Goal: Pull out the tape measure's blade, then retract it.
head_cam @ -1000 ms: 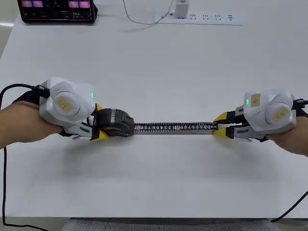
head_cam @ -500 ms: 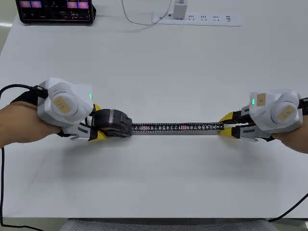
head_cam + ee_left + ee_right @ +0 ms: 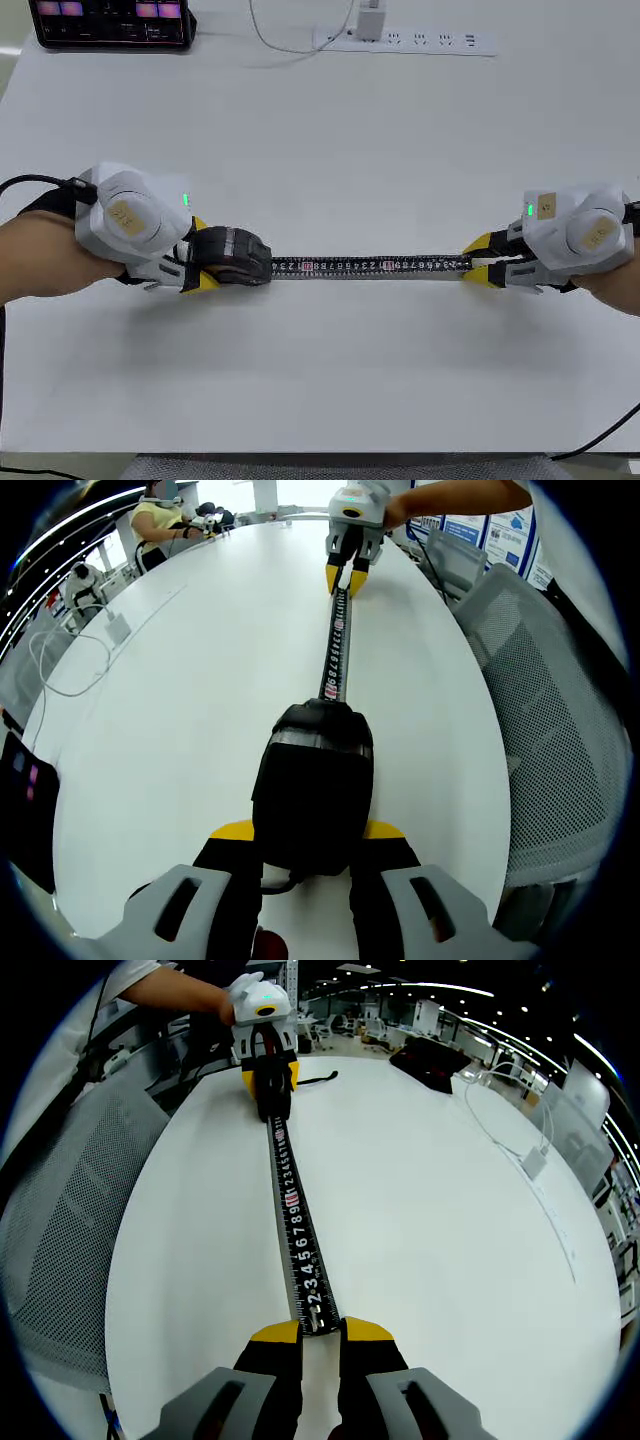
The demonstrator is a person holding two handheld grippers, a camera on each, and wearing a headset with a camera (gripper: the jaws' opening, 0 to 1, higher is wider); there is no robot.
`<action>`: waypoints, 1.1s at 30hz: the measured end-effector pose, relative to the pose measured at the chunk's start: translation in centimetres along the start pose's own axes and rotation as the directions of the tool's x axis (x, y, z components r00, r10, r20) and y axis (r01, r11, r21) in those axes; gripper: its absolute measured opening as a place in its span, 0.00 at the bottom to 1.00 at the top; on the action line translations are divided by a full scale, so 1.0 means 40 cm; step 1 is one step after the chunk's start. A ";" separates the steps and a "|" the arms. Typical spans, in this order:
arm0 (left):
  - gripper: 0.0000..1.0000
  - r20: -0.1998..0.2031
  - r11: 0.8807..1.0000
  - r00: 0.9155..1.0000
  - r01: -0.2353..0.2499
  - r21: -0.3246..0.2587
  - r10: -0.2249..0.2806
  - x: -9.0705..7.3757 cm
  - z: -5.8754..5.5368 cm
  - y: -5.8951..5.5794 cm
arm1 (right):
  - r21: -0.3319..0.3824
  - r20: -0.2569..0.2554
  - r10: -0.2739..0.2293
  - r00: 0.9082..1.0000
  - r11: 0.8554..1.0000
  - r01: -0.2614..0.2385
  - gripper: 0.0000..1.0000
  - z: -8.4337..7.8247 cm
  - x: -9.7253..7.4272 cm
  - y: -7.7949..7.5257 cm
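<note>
I have the left gripper (image 3: 203, 256) with its jaws clamped around the black tape measure case (image 3: 232, 256) at the left of the white table (image 3: 320, 130). The right gripper (image 3: 478, 262), well off to the right, has its jaws pinched on the blade (image 3: 365, 266) tip. The blade's long axis runs straight left to right between them, its numbers rising toward the case.

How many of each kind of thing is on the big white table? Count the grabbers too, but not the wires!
Grippers: 2, the left gripper and the right gripper
Tape measure: 1
Power strip: 1
Charger plugged into the strip: 1
Dark screen: 1
Total: 6
</note>
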State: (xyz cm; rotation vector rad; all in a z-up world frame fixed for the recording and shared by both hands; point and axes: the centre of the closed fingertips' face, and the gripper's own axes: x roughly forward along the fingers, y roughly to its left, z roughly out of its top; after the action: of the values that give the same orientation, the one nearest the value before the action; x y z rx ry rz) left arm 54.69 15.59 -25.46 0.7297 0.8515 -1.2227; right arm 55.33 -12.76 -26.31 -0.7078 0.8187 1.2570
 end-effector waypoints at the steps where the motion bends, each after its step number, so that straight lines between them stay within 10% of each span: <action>1: 0.29 -0.001 1.000 1.000 -0.001 0.000 0.001 0.000 0.000 0.000 | 0.003 -0.003 0.003 1.000 1.000 -0.003 0.09 0.000 0.000 0.000; 33: 0.30 -0.007 0.999 1.000 -0.005 -0.038 0.005 0.002 0.002 0.001 | -0.027 -0.090 0.043 0.995 0.999 -0.046 0.14 0.000 0.007 0.007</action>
State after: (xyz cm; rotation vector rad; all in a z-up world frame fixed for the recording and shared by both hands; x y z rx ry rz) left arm 54.77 15.50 -25.51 0.7055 0.8757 -1.1971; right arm 55.09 -12.56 -26.54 -0.7779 0.8947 1.2867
